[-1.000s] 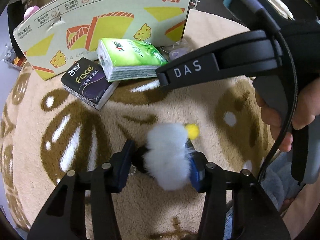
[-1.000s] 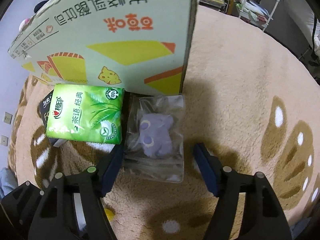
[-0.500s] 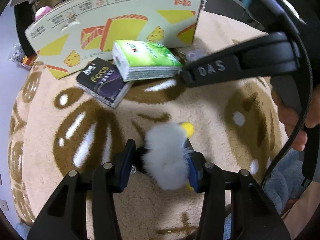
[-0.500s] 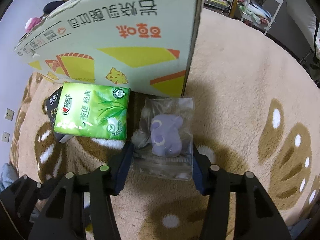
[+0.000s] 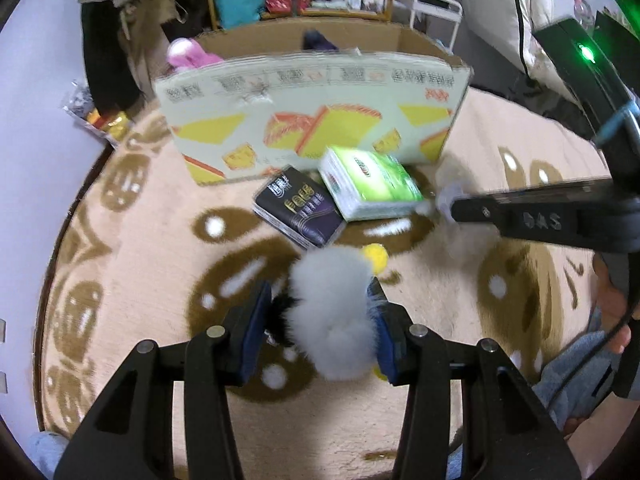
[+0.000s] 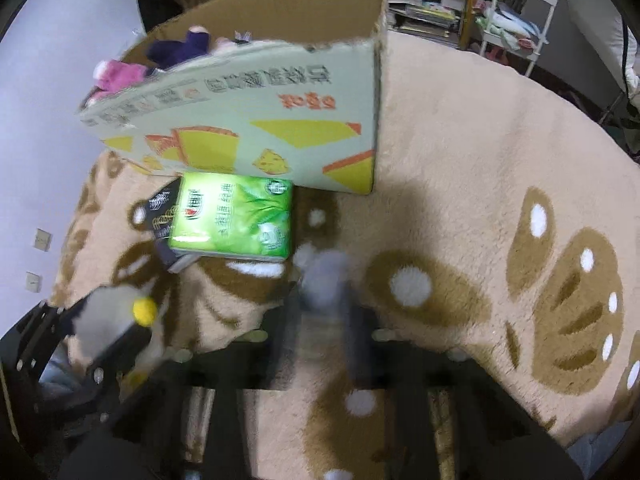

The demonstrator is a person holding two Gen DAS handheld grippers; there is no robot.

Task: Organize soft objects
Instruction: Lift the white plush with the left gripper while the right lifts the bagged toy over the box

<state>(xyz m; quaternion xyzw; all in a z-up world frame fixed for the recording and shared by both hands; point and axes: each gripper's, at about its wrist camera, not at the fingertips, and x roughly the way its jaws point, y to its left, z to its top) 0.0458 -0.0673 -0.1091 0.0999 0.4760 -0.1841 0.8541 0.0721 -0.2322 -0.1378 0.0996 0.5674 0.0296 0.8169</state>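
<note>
White fluff fills the left claw (image 5: 318, 330): it is clenched on a fluffy toy (image 5: 330, 316) with a small yellow ball at its top, held from both sides so the soft body cannot slip out. The toy hangs above the rug (image 5: 132, 264), not touching it, probably because it must go over the wall of the box.

The right claw (image 6: 322, 316) is closing, nearly shut, on a clear bag (image 6: 324, 280) with a purple soft toy inside. The bag is blurred, so I cannot tell how firmly the pads press, but it sits between them and seems pinched by its lower part. In the left view this bag hangs at the tip of the right claw, just beside the green pack.

Further out, two tissue packs lie on the rug: one green pack (image 6: 234, 216) and one dark pack (image 5: 298, 212), the green partly over the dark. Both are close against the cardboard box (image 6: 248, 128), maybe waiting their turn.

One box stands open at the top. Inside I count at least two soft things, one pink (image 6: 116, 74) and one dark purple (image 6: 178, 46).
</note>
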